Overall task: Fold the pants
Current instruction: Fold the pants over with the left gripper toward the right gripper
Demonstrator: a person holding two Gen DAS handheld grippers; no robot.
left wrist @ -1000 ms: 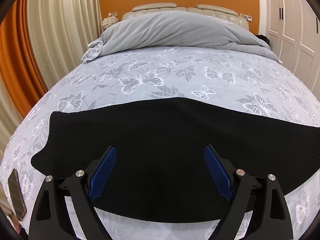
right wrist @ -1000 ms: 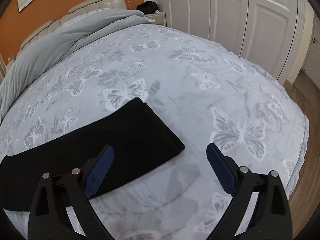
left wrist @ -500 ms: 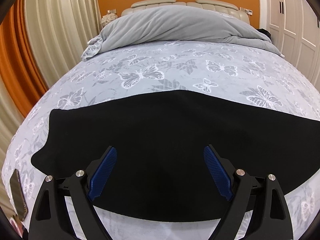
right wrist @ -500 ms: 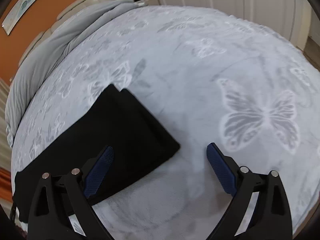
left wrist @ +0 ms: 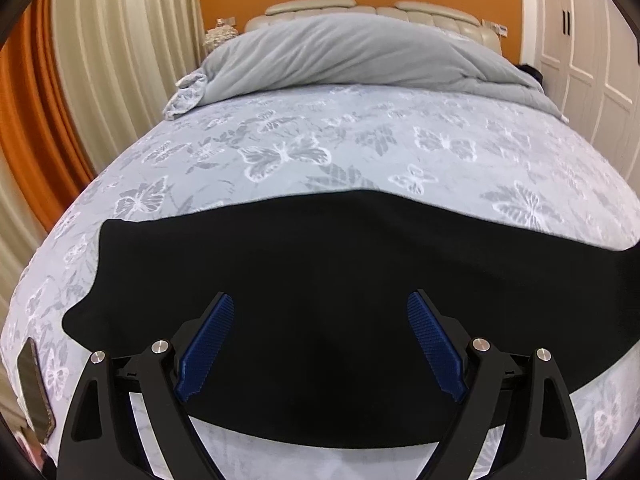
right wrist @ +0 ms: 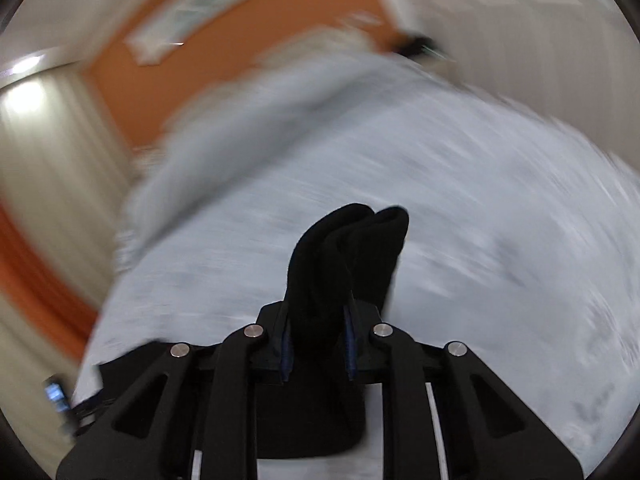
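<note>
Black pants lie flat across the near part of the bed, folded lengthwise, running left to right. My left gripper is open above their middle, blue pads spread wide, holding nothing. In the blurred right wrist view my right gripper is shut on the leg end of the pants, which stands bunched up between the fingers, lifted off the bed.
The bed has a pale butterfly-print cover. A grey duvet is heaped at the headboard. A phone lies at the bed's near left edge. Curtains hang on the left, white wardrobe doors stand on the right.
My right gripper has closed on the leg end of the pants and lifted it, swinging fast toward the left. My left gripper has stayed open and nearly still.
</note>
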